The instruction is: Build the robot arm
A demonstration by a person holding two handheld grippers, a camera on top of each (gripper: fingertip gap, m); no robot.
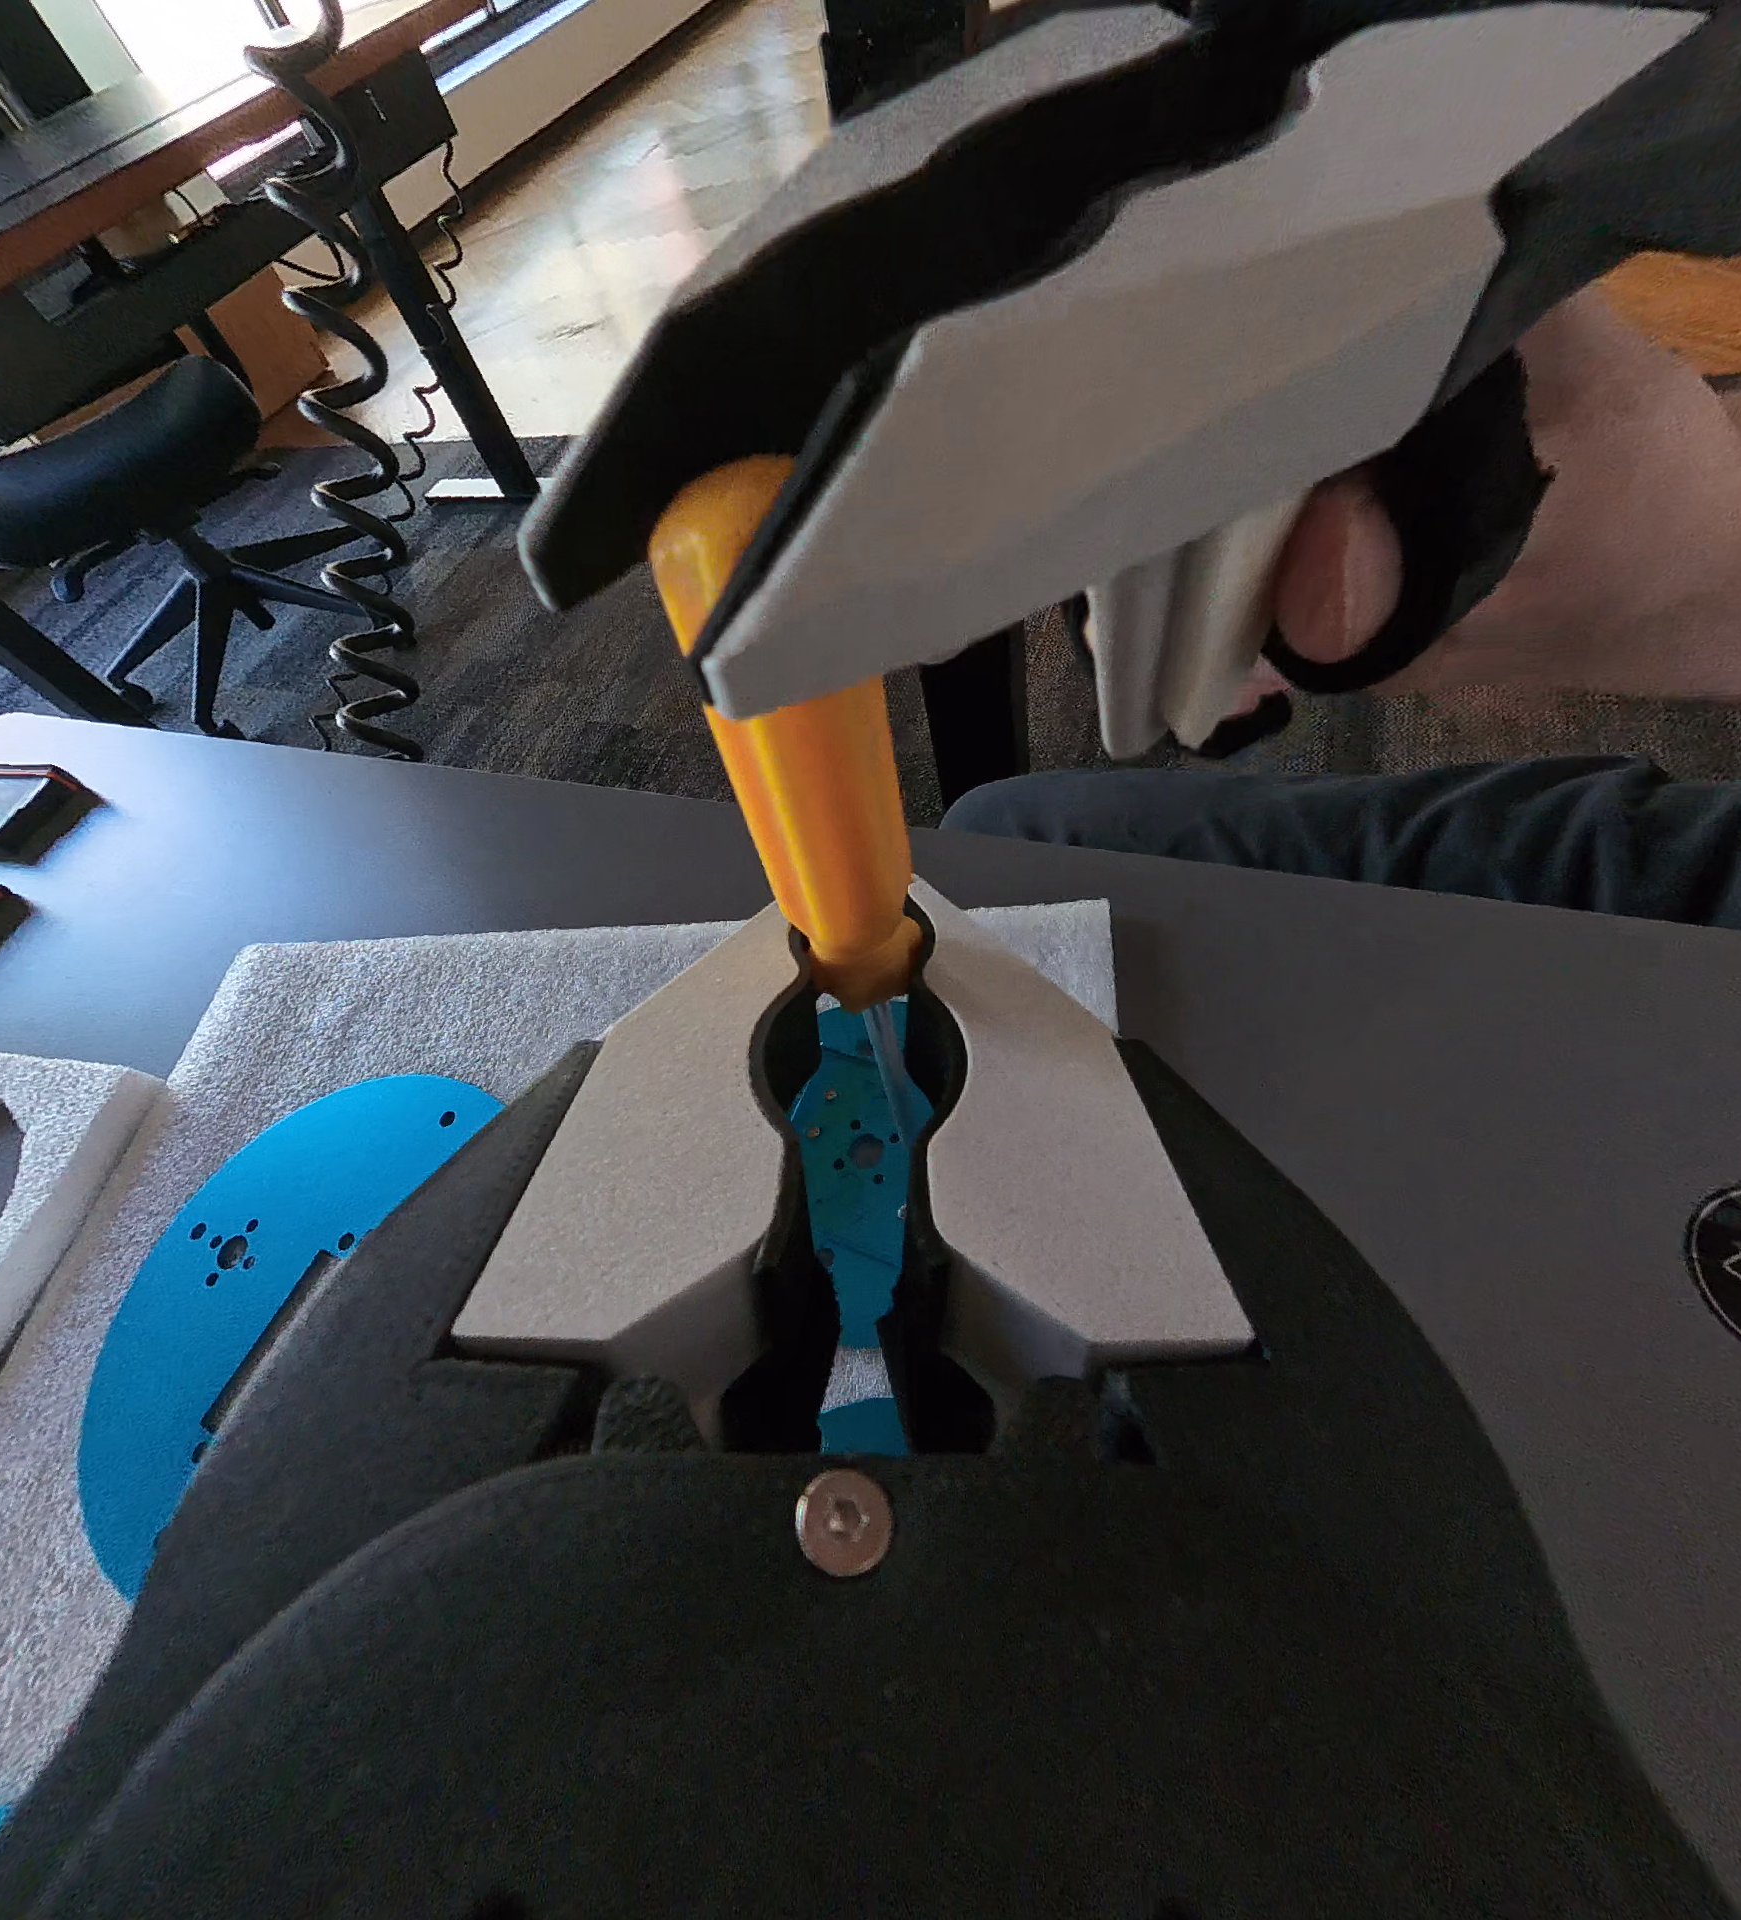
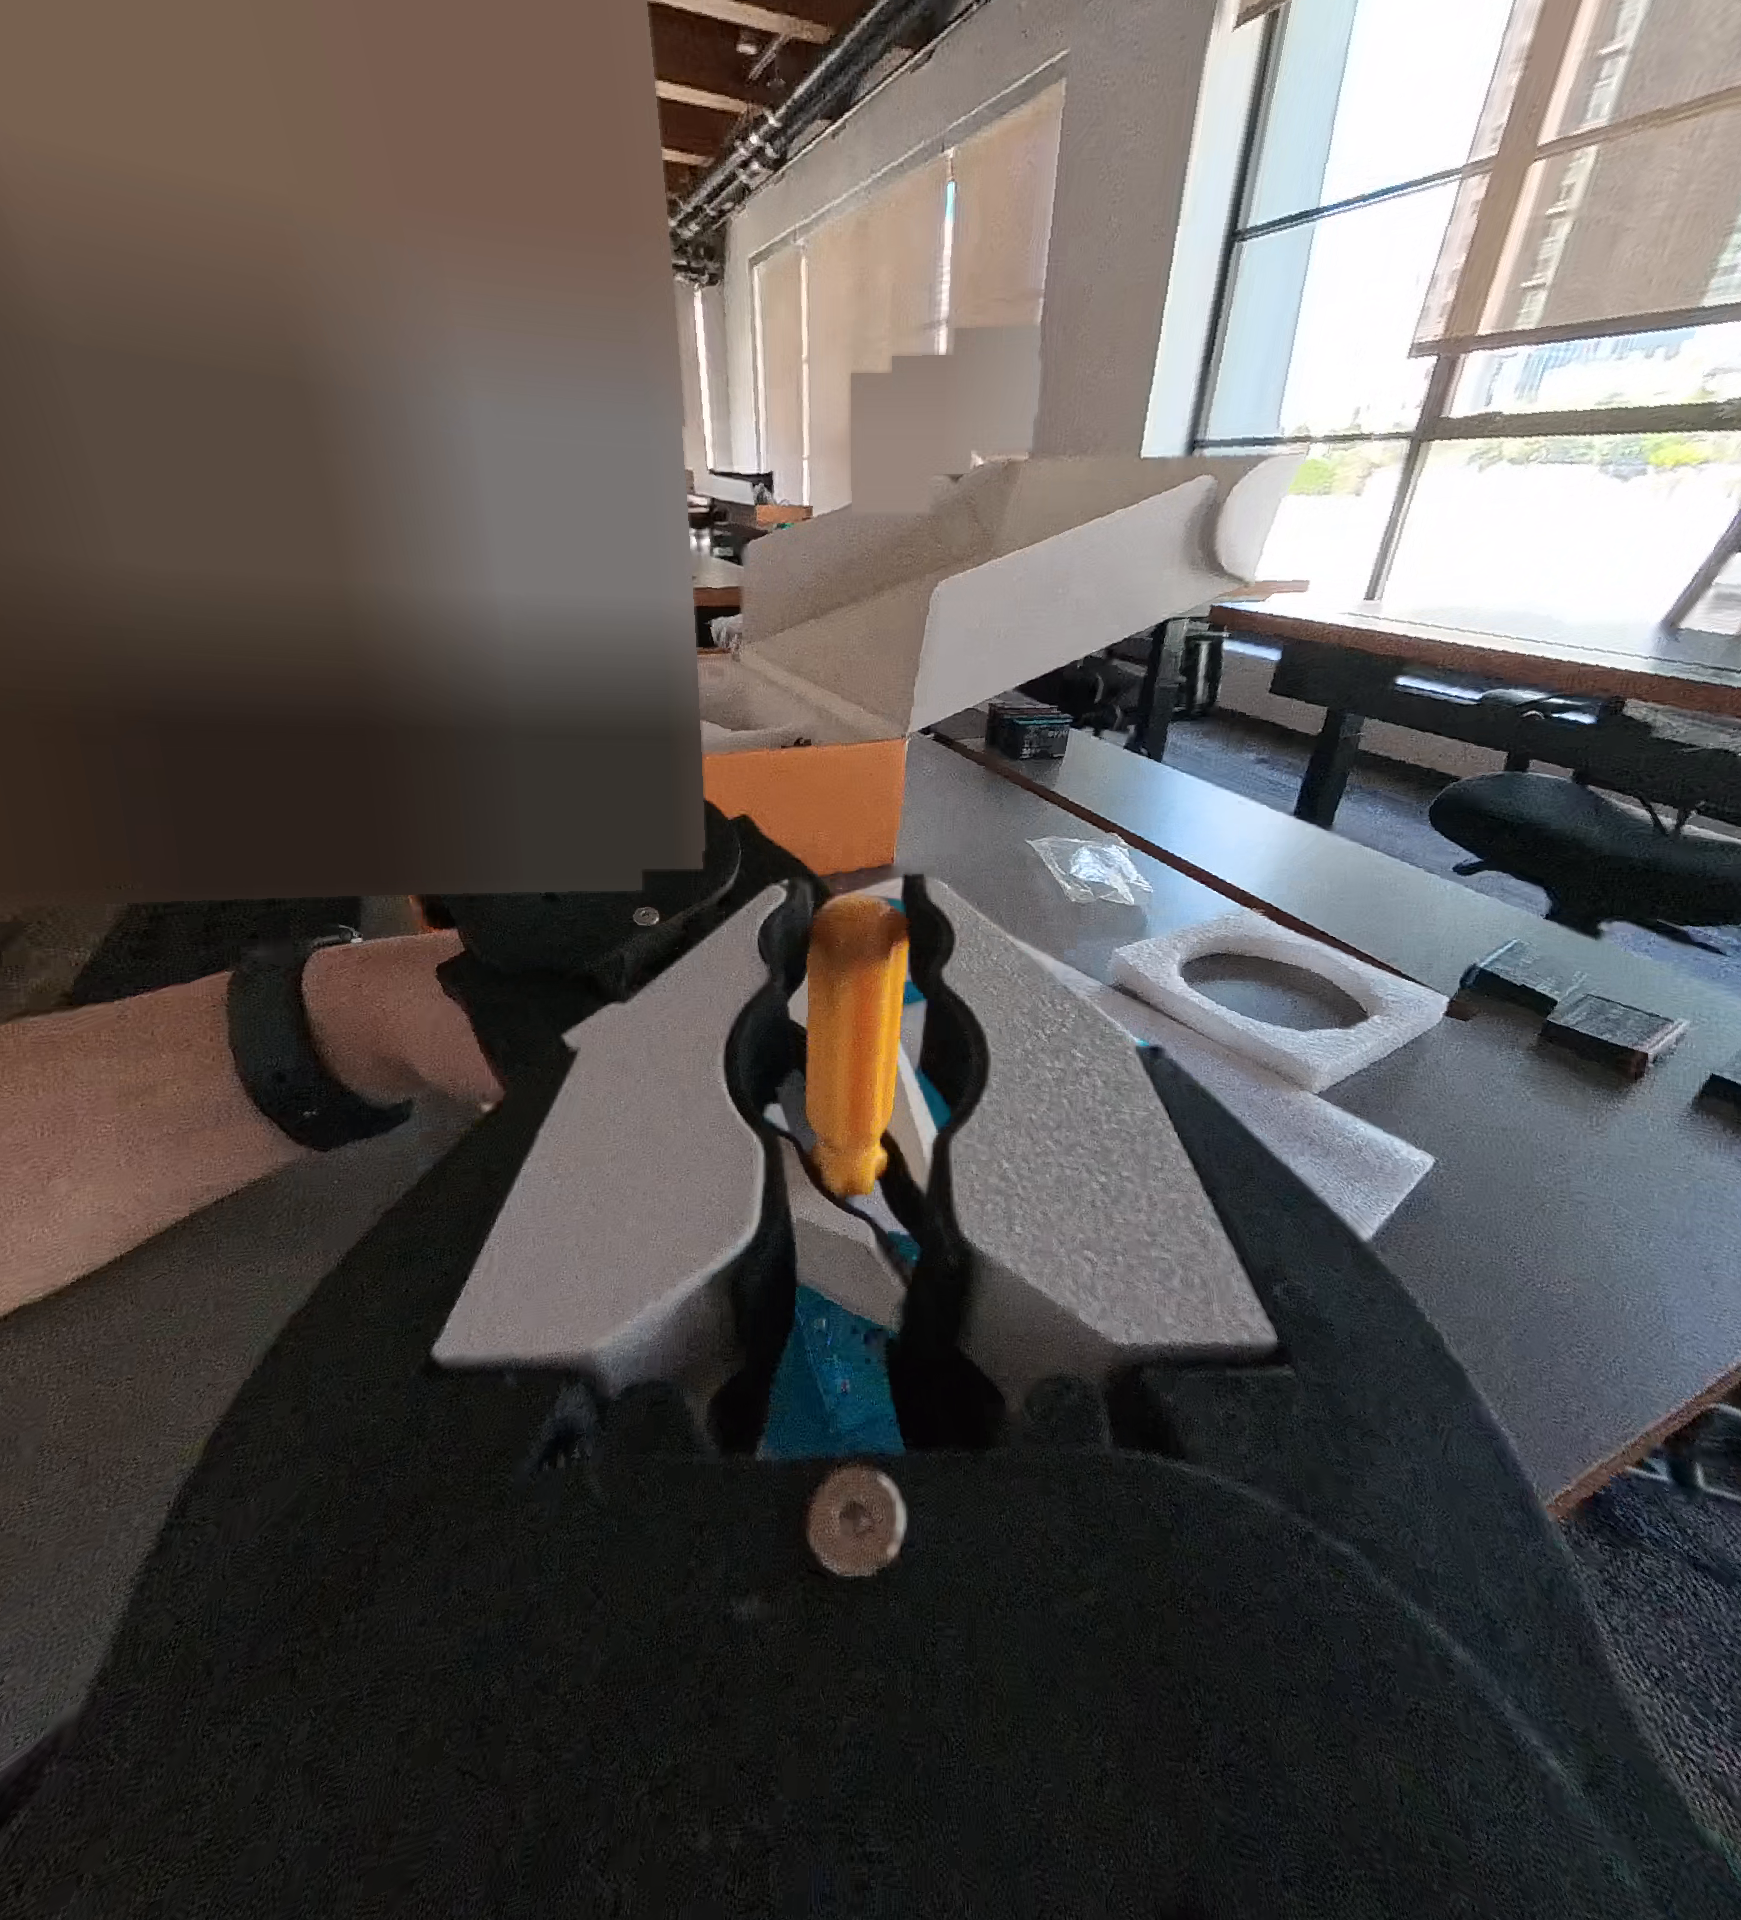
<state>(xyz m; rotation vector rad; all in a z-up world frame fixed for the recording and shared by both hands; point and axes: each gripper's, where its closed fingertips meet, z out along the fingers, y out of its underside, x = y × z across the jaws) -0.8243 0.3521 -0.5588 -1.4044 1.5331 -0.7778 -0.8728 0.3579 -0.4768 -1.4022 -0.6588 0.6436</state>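
Left tongs closed on the lower collar of an orange translucent plastic screwdriver handle, tips pinching it just above the thin metal shaft. Right tongs clamped on the upper part of the same handle, coming in from above at a tilt; in the right wrist view the right tongs sit nearly shut with the handle running lengthwise between the fingers. Screwdriver stands near upright, shaft pointing down at a blue round metal plate with drilled holes. Whether the tip touches the plate, can't tell. Plate lies on a white foam sheet on the dark grey table. Further out: white foam block with oval cutout, small black boxes, crumpled clear plastic bag, open orange cardboard box with white flaps.
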